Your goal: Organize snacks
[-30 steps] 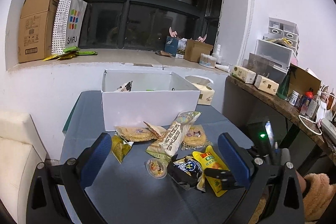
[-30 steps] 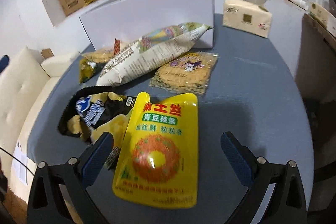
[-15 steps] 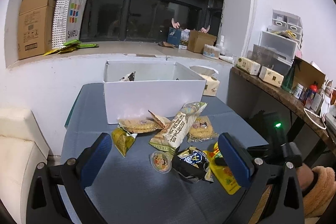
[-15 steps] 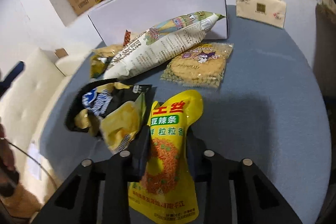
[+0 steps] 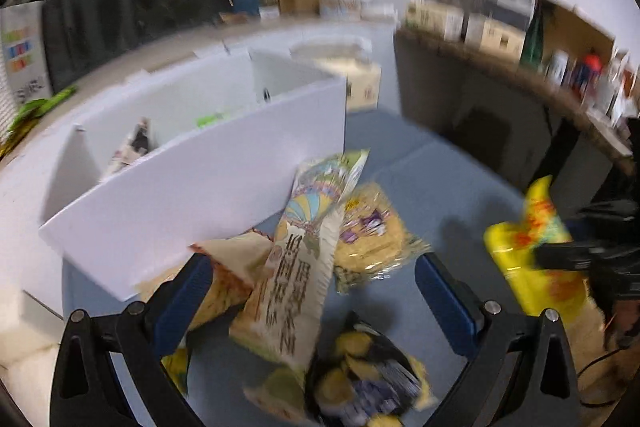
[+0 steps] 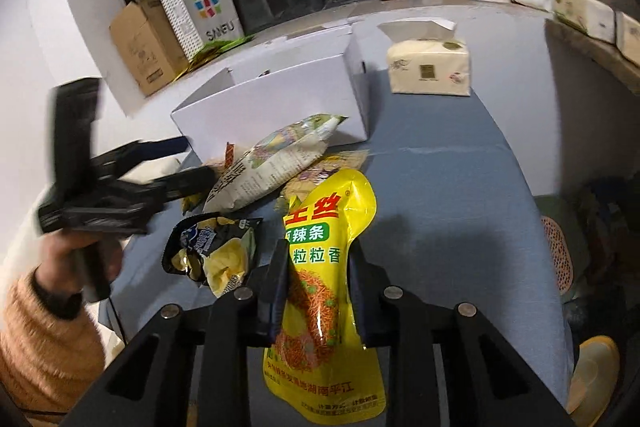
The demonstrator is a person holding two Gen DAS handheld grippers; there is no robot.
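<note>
Right tool (image 6: 318, 289) pinched on the yellow pouch (image 6: 326, 283), fingers pressed against both faces near its middle, pouch lifted off the blue desk (image 6: 448, 211) and hanging with long axis running bottom to top of the right wrist frame. White box (image 6: 276, 103), the likely destination, up and slightly left of the pouch in that frame, open top facing up, 1 packet already visible inside from the left wrist view. Judged next move: carry the pouch forward over the near wall of the box and let go.

Left tool (image 5: 312, 291) spread wide, nothing between its blue fingers (image 5: 182, 301), hovering low over the pile at lower centre of the blurred left wrist frame. Long white noodle-style bag (image 5: 304, 263) straight ahead between those fingers, long axis pointing up toward the box, top end leaning on the box wall. Black chip bag (image 5: 360, 383) just below it, cookie pack (image 5: 368, 231) just to its right, partly tucked under. Left tool nearer the white bag; right one busy.

In the right wrist frame, left hand (image 6: 86, 255) at the left edge, sleeve orange, wrist tilted so the tool points right toward the pile.
</note>
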